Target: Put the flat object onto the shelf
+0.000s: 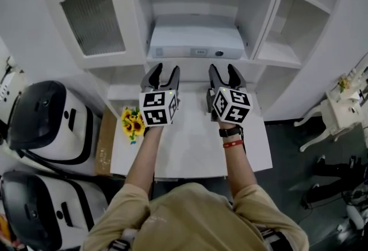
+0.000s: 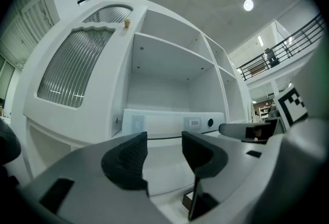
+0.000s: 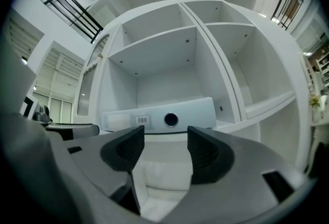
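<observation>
While we hold both tools in front of the white shelf unit [image 1: 141, 8], the left gripper [image 1: 161, 68] and the right gripper [image 1: 224, 68] sit side by side above the back edge of the white table [image 1: 190, 152]. In the left gripper view the left gripper [image 2: 164, 148] has its jaws spread with only air between the pads, and in the right gripper view the right gripper [image 3: 165, 146] is spread the same way, pinching nothing. The flat object [image 1: 195, 42], a white slab with a barcode label and a round hole on its front face, lies in the unit's middle compartment, flat on the shelf board along its front edge and filling most of its width. We cannot tell what the ribbed glass door [image 1: 92, 19] on the left hides. Sunflowers [image 1: 132, 123] sit at the table's left edge.
</observation>
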A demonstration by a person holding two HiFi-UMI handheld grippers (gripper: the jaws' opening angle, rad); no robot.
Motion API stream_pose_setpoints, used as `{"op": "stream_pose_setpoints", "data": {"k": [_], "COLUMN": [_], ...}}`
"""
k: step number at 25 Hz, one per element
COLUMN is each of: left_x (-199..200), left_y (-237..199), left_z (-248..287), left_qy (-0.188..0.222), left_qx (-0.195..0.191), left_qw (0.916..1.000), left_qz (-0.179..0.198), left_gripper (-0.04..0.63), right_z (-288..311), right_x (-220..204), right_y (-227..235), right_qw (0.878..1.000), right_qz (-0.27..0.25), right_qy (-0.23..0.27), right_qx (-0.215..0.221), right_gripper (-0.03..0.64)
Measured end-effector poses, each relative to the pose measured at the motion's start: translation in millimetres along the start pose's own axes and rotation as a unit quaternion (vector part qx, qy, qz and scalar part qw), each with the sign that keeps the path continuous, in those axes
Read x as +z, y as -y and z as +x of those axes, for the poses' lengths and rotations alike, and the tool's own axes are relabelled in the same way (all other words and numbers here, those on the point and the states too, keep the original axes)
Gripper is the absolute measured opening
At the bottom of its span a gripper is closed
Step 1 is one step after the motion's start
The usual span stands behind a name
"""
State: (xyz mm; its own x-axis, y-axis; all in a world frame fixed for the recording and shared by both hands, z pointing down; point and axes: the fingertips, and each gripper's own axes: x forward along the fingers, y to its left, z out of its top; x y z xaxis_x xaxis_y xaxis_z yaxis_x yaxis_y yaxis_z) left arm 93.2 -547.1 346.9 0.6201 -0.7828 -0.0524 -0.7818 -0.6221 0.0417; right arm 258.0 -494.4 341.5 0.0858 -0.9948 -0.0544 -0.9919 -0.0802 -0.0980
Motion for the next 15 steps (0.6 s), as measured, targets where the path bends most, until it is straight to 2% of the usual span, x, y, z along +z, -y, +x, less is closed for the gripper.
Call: {"op": "stream_pose_setpoints", "data": {"k": [8,15], "left_x": [-15,-38], "left_y": [10,27], "left_z": [-33,-64], "left_qy": [0.0,0.006], "left_qx": [0.002,-0.012], "left_qw": [1.0,0.9997], "left_qz": [0.008,0.021], "left_gripper": [0.189,0.162], "right_z": [-36,-71], "right_x": [-19,-44], "right_y": [7,16], "right_qw": [1.0,0.999], "right_qz": [-0.013,-0.021], "right_qy": [-0.013,-0.031], "right_qx": [-0.002,-0.011], "right_gripper": [0.232,0.218]}}
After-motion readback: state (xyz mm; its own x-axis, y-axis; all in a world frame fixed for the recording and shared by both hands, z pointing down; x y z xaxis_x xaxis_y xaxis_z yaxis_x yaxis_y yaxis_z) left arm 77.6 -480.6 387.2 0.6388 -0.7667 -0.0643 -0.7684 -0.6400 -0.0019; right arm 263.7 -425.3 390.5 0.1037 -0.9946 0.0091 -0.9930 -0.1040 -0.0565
